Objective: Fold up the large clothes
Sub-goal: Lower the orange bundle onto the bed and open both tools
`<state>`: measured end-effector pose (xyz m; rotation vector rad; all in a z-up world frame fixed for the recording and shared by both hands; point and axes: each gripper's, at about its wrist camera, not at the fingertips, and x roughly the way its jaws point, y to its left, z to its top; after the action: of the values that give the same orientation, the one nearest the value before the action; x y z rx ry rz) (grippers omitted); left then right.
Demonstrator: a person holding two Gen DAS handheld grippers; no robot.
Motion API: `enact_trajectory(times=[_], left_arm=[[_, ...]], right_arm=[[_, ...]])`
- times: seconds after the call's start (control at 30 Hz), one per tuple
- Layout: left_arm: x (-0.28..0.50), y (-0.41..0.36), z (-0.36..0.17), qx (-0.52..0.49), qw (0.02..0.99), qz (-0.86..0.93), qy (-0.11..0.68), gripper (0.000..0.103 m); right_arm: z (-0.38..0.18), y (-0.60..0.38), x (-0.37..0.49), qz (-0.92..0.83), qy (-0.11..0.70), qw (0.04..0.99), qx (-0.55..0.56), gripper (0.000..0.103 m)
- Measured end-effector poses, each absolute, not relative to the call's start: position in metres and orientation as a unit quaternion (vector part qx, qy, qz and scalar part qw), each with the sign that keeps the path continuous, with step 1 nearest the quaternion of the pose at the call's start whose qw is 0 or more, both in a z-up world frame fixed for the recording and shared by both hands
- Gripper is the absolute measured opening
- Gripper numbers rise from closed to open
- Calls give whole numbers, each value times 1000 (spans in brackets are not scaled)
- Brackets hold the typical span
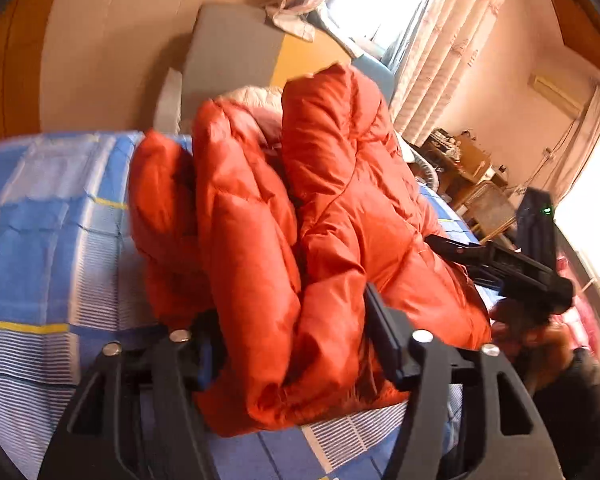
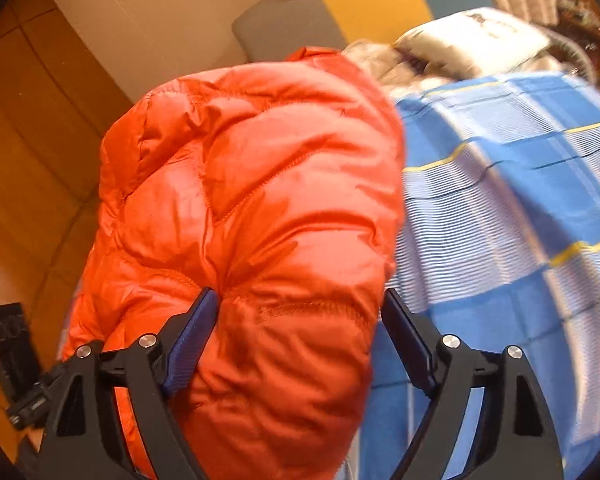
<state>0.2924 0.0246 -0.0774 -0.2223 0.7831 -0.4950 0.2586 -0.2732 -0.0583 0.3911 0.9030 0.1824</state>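
Meanwhile, an orange puffer jacket (image 1: 300, 240) lies bunched on the blue checked bedsheet (image 1: 40, 240), the left gripper (image 1: 288, 344) and right gripper (image 2: 300, 320) spread wide around its bulk, apparently to gather thick folds.

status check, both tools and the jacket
Left tool open, straddling orange puffer jacket. Right tool open around the jacket's bunched edge. Jacket heaped on blue checked bedsheet. Nothing blocking.

Both wrist views sit close over the bed (image 1: 40, 220), looking along their tools at the shared orange down jacket (image 2: 240, 200) from opposite sides.
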Motion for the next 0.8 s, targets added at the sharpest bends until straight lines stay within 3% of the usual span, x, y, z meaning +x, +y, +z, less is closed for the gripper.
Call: enact_trajectory(times=[0.13,0.53,0.8], left_arm=[[267,26,-62,-70,907,-211,357,72],[198,21,-38,-32,937,-121,325,91],[167,21,-32,-23,945,-87,314,101]], right_arm=[[-37,-264,233,50,413,897,148,89],[-11,-244,162,7,388,916,101,90],[7,-218,116,-27,364,928,70,99]])
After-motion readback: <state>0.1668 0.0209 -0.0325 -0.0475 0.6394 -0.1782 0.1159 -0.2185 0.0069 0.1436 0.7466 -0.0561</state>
